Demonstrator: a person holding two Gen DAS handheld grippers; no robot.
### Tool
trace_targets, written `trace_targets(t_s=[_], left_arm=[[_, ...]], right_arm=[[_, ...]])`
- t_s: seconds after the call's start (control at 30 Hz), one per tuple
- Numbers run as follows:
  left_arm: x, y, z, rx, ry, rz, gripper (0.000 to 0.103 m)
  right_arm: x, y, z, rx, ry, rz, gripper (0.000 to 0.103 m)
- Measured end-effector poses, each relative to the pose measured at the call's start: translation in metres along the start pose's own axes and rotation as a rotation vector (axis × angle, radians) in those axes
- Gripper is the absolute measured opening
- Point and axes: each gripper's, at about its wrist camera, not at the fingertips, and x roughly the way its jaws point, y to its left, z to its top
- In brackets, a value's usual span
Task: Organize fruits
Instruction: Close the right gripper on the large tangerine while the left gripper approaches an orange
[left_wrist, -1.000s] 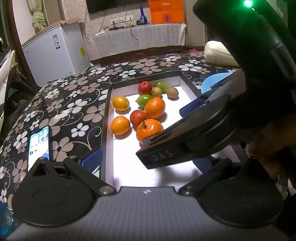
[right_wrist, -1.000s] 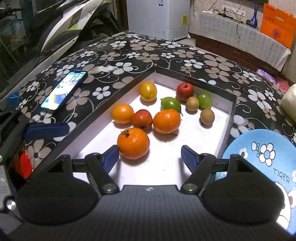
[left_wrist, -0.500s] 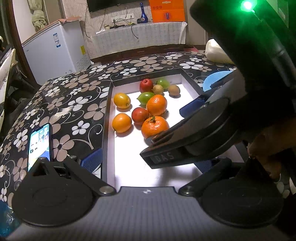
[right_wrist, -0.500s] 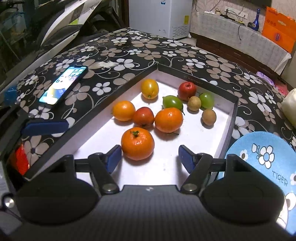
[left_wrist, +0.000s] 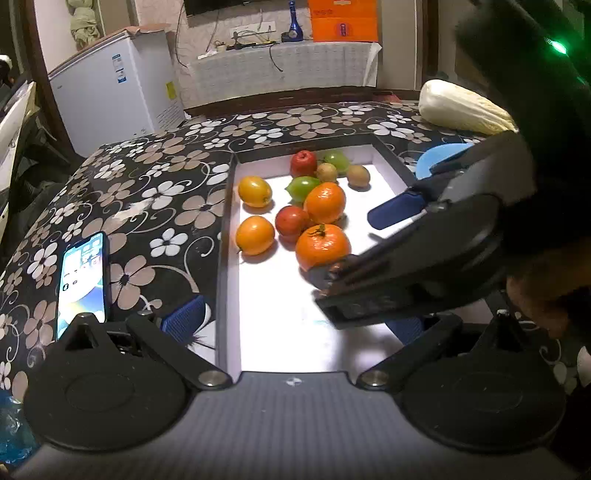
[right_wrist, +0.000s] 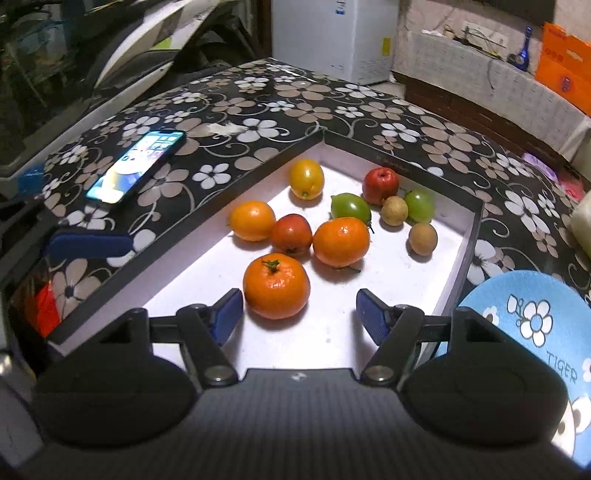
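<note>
A white tray with a black rim (right_wrist: 476, 236) holds several fruits: oranges, red, green, yellow and brown ones. The nearest is a stemmed orange (right_wrist: 276, 290), also in the left wrist view (left_wrist: 322, 245). My right gripper (right_wrist: 299, 316) is open just in front of this orange, its blue fingers (right_wrist: 227, 314) low over the tray floor. In the left wrist view the right gripper's body (left_wrist: 424, 266) crosses over the tray (left_wrist: 223, 236). My left gripper (left_wrist: 295, 321) is open and empty at the tray's near end.
A lit phone (right_wrist: 136, 166) lies on the flowered tablecloth left of the tray. A blue plate (right_wrist: 532, 332) sits right of the tray. A white cabbage (left_wrist: 465, 107) lies at the far right. A white freezer (left_wrist: 114, 96) stands behind the table.
My right gripper has moved forward toward the stemmed orange, which now sits close between its open fingers. The left gripper has drawn back a little.
</note>
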Motion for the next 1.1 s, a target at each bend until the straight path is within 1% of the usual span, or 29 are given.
trace_targets(t_s=[0.13, 0.27, 0.3, 0.33, 0.37, 0.47, 0.67, 0.87, 1.0, 1.1], left_arm=[[-0.002, 0.006, 0.0, -0.02, -0.002, -0.005, 0.103], [-0.003, 0.006, 0.0, -0.014, -0.007, -0.003, 0.103], [-0.003, 0.006, 0.0, -0.011, -0.01, -0.004, 0.103], [-0.004, 0.006, 0.0, -0.009, -0.013, -0.004, 0.103], [-0.004, 0.006, 0.0, -0.008, -0.015, -0.005, 0.103], [-0.004, 0.006, 0.001, -0.013, -0.017, -0.01, 0.103], [-0.004, 0.001, 0.001, -0.001, -0.016, -0.012, 0.103], [-0.004, -0.001, 0.003, -0.004, -0.026, -0.025, 0.103], [-0.004, -0.004, 0.008, 0.009, -0.041, -0.042, 0.103], [-0.003, -0.005, 0.013, 0.028, -0.054, -0.051, 0.103]], right_arm=[[-0.002, 0.001, -0.002, -0.036, -0.009, 0.014, 0.07], [-0.001, 0.003, -0.001, -0.041, -0.026, 0.042, 0.069], [0.0, 0.004, 0.0, -0.043, -0.023, 0.049, 0.059], [0.001, 0.005, 0.0, -0.045, -0.018, 0.053, 0.053], [0.004, 0.005, 0.0, -0.045, -0.011, 0.056, 0.044], [0.005, 0.003, 0.0, -0.03, -0.007, 0.075, 0.044], [0.006, 0.006, 0.0, -0.04, -0.012, 0.063, 0.045], [0.002, 0.001, 0.001, -0.015, 0.003, 0.098, 0.043], [-0.013, -0.006, 0.004, 0.002, -0.029, 0.076, 0.043], [-0.028, -0.02, 0.006, 0.047, -0.085, 0.042, 0.043]])
